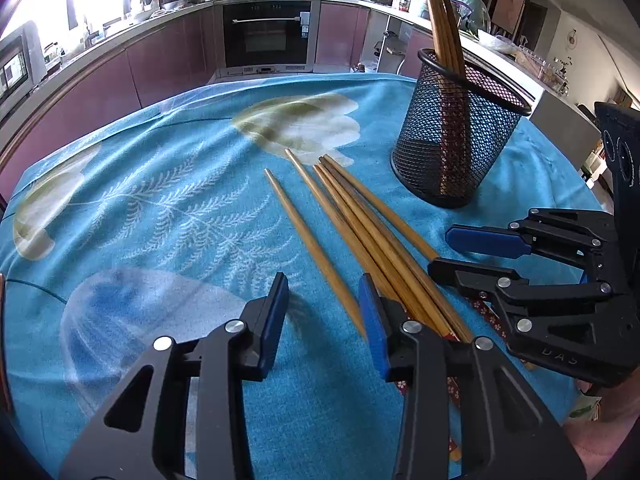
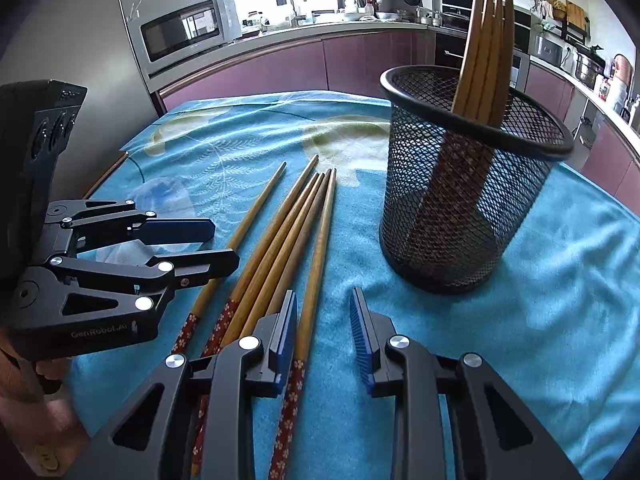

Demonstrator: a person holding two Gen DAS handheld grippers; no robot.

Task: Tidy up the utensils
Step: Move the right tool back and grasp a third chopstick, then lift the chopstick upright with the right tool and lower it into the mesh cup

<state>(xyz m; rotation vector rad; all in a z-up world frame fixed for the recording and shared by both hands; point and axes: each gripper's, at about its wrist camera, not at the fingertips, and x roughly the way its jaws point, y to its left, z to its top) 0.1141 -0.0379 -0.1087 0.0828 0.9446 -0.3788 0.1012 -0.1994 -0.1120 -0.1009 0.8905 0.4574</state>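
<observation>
Several wooden chopsticks (image 1: 380, 240) with red flowered handle ends lie side by side on the blue cloth (image 1: 160, 200). A black mesh holder (image 1: 452, 152) stands to their right with a few chopsticks (image 1: 440, 12) upright in it. My left gripper (image 1: 323, 292) is open low over the cloth, and one separate chopstick (image 1: 312, 248) lies between its jaws without being pressed. In the right wrist view my right gripper (image 2: 323, 300) is open too. The rightmost chopstick (image 2: 320, 248) runs between its jaws, close to the left pad. The left gripper (image 2: 224, 244) shows at the left there, the holder (image 2: 460, 220) at the right.
The right gripper (image 1: 442, 252) reaches in from the right edge of the left wrist view, close to the bundle. A person's hand (image 2: 40, 400) holds the left tool. Behind the table run purple kitchen cabinets (image 1: 160, 60), an oven (image 1: 266, 32) and a microwave (image 2: 184, 28).
</observation>
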